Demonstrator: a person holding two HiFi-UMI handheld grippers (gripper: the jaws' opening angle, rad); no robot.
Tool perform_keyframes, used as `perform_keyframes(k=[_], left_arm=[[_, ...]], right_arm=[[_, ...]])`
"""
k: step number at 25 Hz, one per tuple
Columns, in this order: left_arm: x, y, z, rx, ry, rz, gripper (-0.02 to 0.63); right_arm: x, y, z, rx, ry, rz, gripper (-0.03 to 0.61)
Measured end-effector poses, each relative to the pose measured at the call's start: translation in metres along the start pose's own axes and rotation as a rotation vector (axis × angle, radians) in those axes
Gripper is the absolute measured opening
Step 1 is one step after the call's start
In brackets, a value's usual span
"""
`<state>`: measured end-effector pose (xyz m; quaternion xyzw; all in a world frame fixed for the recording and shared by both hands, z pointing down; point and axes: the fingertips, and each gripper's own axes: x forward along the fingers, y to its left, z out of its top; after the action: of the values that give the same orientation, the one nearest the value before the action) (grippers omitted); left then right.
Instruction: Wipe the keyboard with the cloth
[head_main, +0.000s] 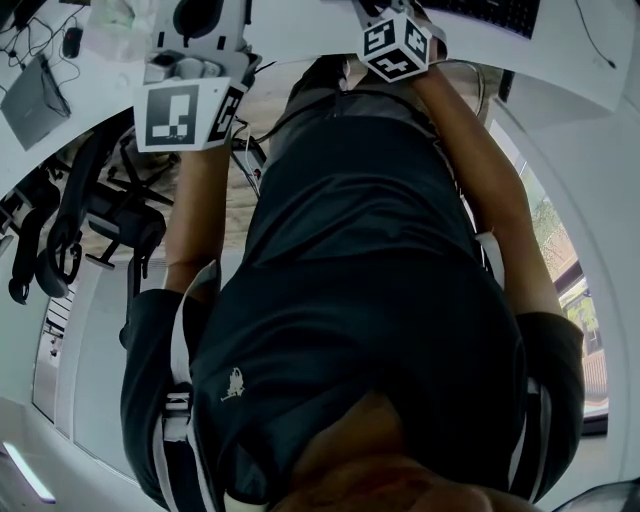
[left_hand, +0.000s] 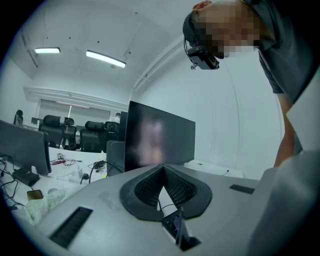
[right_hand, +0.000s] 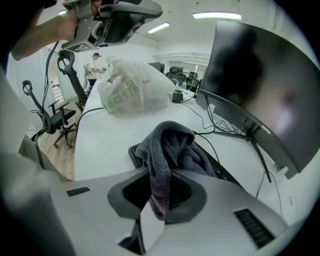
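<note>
- Desk (right_hand: 100, 135), white and wide, carries everything the task needs; the person stands at its edge, so both arms reach over it.
- Monitor (right_hand: 265, 85) stands at the back right on its stand, dark, with cables trailing in front of it.
- Bag (right_hand: 132, 90), thin plastic, sits well behind the work, out of the wiping path.
- Keyboard (right_hand: 134, 152) lies flat just ahead of the right gripper, mostly hidden under the cloth; only its dark edges show.
- Cloth (right_hand: 170, 150), grey towelling, is bunched and draped over the keyboard, one fold pulled back into the jaws, probably so that the loose bulk does the wiping.
- Right gripper (right_hand: 161, 180) is clenched on that fold and angled down toward the keyboard, ready to drag the cloth across the keys.
- Left gripper (left_hand: 163, 169) has its jaws pressed together with nothing between them; it points at the monitor, raised off the desk, seemingly kept clear of the wipe.
</note>
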<state>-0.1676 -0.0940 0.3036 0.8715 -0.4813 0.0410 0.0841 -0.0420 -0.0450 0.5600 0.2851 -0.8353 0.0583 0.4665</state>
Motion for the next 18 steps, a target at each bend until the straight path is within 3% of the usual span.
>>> perform_keyframes(k=[5,13,15,18], left_arm=[[-0.005,0.009,-0.008,-0.017,0.003,0.019,0.004],[-0.002,0.005,-0.006,-0.025,0.005,0.014,0.005],[-0.003,0.007,-0.004,-0.021,0.003,0.016,0.005],[-0.004,0.013,-0.006,-0.024,0.003,0.027,0.005]], right_arm=[[-0.015,-0.014,-0.025,-0.025,0.057,-0.066,0.046],[0.016,0.060,0.040,-0.203,-0.013,0.102,0.046],[0.017,0.055,0.039,-0.185,-0.016,0.108,0.046],[0.007,0.012,0.019,-0.083,0.002,0.029,0.046]])
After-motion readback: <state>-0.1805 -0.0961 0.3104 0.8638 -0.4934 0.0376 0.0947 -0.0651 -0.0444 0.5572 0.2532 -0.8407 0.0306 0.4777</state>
